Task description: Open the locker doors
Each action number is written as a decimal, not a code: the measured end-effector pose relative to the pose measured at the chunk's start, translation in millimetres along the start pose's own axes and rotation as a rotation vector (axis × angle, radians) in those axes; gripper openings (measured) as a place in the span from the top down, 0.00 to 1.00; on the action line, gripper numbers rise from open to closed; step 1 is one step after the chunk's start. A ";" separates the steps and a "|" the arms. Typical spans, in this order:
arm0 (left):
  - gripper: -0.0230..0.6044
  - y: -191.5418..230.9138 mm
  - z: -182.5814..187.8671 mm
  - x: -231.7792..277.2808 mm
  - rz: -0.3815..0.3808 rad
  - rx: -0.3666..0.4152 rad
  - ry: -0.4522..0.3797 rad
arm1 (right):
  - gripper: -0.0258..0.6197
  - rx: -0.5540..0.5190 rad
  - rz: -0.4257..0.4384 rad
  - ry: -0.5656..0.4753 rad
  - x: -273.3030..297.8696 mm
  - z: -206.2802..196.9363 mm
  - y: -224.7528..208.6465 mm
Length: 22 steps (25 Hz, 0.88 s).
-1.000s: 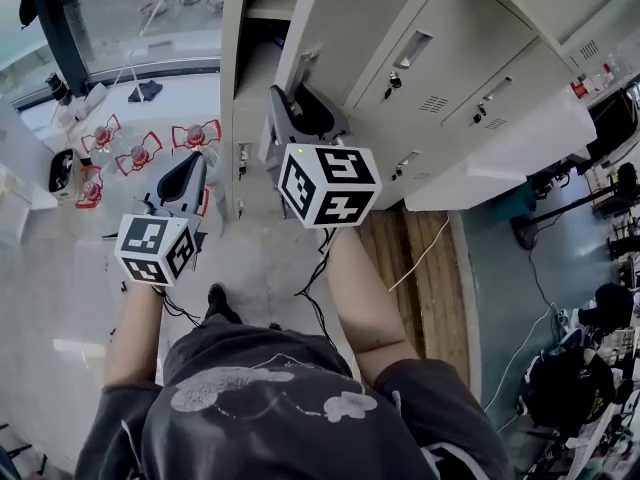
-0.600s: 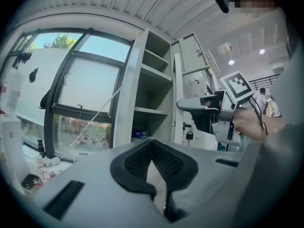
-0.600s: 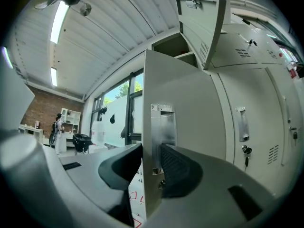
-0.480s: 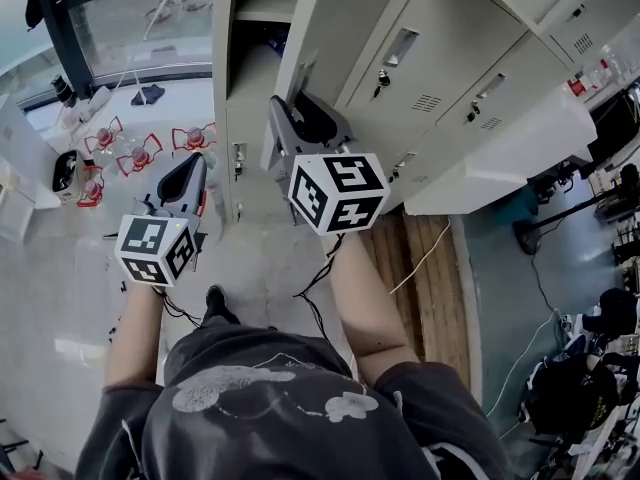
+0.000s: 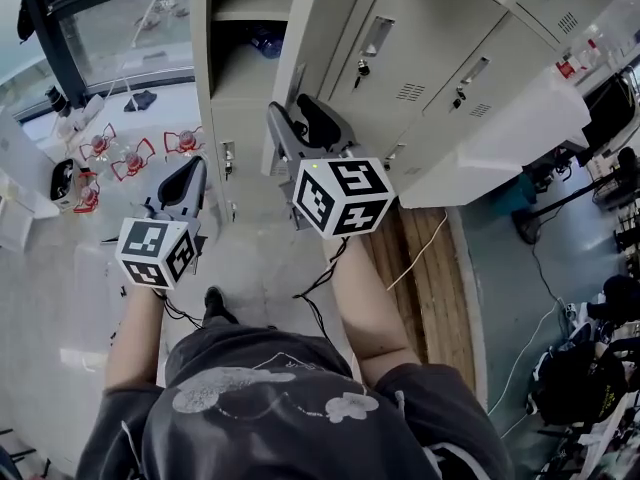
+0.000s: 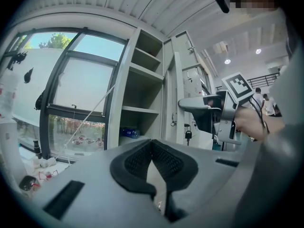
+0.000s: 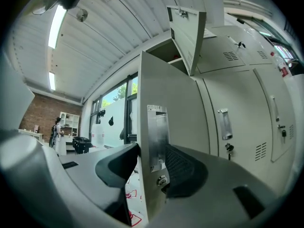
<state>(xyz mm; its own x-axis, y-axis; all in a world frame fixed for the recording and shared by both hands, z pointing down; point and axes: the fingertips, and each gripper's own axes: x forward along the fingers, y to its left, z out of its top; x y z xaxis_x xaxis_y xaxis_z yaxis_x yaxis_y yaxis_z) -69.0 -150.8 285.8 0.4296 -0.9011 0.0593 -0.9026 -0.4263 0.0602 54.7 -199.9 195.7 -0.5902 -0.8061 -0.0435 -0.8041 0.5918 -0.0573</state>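
Presently, locker door [image 7: 166, 94]: swung out from the locker bank [image 5: 440, 58], with its free edge toward the person; in the head view it [image 5: 325, 18] stands between the open compartment and the row of closed doors.
Right gripper [image 7: 152, 160]: held level, with the door's free edge standing between its jaws, one pad on each face; the jaws have just been opening and no longer clamp the sheet. In the head view it [image 5: 300, 118] sits at that edge, its marker cube [image 5: 343, 196] toward the person.
Door handle plate [image 7: 157, 137]: a metal recess at the door's free edge, right between the right gripper's pads, with a round lock [image 7: 161, 180] just under it.
Left gripper [image 6: 152, 144]: held level, pad tips brought together with nothing between them; in the head view it [image 5: 190, 173] hangs to the left of the locker bank, apart from every door.
Open compartment [image 6: 142, 108]: shelves bare except for a blue object [image 6: 129, 133] on a lower shelf.
Upper door [image 7: 187, 32]: also swung open, above the door at the right gripper.
Closed doors: next to the open door, to its right in the right gripper view, each with a handle and a key [image 7: 229, 147] hanging in its lock.
Floor [image 5: 250, 268]: pale, with wooden boards [image 5: 430, 268] along the foot of the locker bank.
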 end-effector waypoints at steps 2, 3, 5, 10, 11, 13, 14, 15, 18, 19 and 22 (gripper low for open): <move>0.95 -6.4 -0.5 1.6 -0.008 0.001 0.002 | 0.66 -0.001 -0.006 0.000 -7.8 0.6 -4.5; 0.95 -9.5 -0.7 2.6 -0.013 0.001 0.002 | 0.66 -0.006 -0.011 -0.001 -11.7 1.0 -6.5; 0.95 -16.0 -0.8 4.7 -0.023 0.000 0.002 | 0.66 -0.015 -0.022 -0.002 -19.3 1.7 -10.8; 0.95 -31.7 1.0 11.2 -0.050 0.005 -0.001 | 0.67 -0.010 -0.061 -0.020 -40.4 3.9 -24.4; 0.95 -34.3 1.6 12.7 -0.053 0.005 -0.003 | 0.68 -0.007 -0.065 -0.024 -44.2 4.5 -27.0; 0.95 -39.2 0.5 14.8 -0.058 0.004 -0.005 | 0.72 -0.007 -0.067 -0.033 -51.4 4.2 -30.0; 0.95 -41.7 -1.4 15.1 -0.060 0.003 -0.004 | 0.75 -0.009 -0.065 -0.036 -54.8 2.9 -30.7; 0.95 -44.3 -3.2 15.6 -0.062 0.000 -0.002 | 0.76 -0.011 -0.064 -0.039 -58.0 1.6 -31.6; 0.95 -53.6 -3.5 18.9 -0.073 -0.008 -0.005 | 0.77 -0.008 -0.061 -0.043 -65.7 1.6 -37.1; 0.95 -56.8 -2.8 20.0 -0.078 -0.009 -0.008 | 0.77 -0.007 -0.062 -0.044 -68.1 2.4 -39.3; 0.95 -64.5 -1.9 22.4 -0.088 -0.006 -0.011 | 0.78 -0.003 -0.071 -0.049 -74.7 4.3 -46.1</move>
<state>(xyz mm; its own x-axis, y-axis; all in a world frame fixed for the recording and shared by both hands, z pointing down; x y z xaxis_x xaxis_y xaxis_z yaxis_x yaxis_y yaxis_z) -1.1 -143.3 285.1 0.5065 -0.8612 0.0428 -0.8613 -0.5031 0.0710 136.2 -166.9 197.4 -0.5276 -0.8449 -0.0881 -0.8439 0.5332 -0.0593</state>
